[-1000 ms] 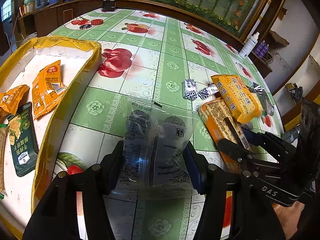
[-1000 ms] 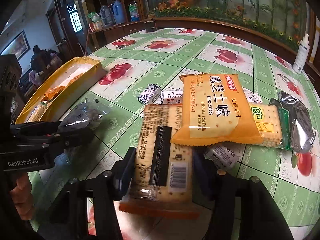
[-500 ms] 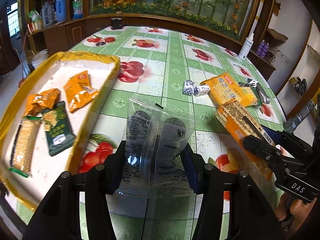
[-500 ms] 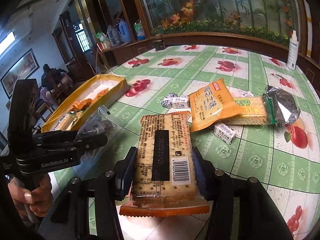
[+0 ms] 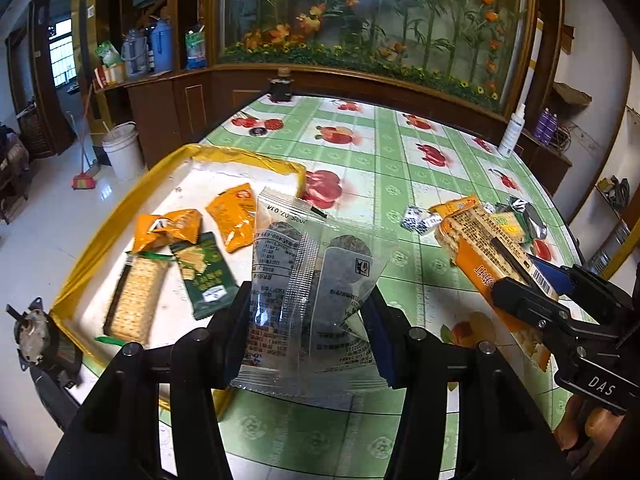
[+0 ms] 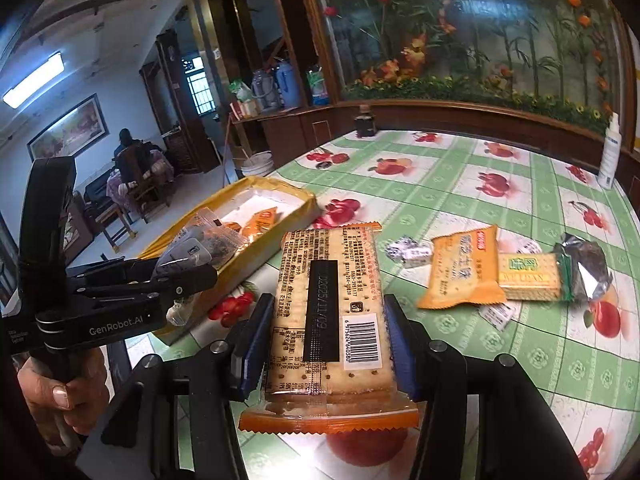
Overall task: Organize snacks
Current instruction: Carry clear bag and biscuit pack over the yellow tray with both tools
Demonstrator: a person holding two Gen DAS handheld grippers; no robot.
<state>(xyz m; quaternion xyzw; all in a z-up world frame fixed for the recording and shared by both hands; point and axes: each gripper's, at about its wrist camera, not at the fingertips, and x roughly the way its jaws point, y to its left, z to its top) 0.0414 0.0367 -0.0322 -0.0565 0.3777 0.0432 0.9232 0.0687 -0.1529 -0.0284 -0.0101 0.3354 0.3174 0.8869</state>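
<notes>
The right gripper (image 6: 326, 344) is closed on a cracker pack (image 6: 330, 320), which it holds above the worktop (image 6: 440, 184) with the barcode side up. Its blue pads (image 6: 254, 344) press both long sides of the pack. At the left, a hand (image 6: 60, 392) holds the left gripper (image 6: 188, 268), which clamps a clear packet (image 6: 200, 244) over the near end of the yellow tray (image 6: 280, 216). Orange packets (image 6: 262, 218) lie in the tray. On the worktop at the right lie an orange pack (image 6: 464, 268), a green-edged cracker pack (image 6: 532, 276) touching it, a silver bag (image 6: 588, 264) and small white candies (image 6: 408, 250). A white bottle (image 6: 610, 156) stands at the far edge.
</notes>
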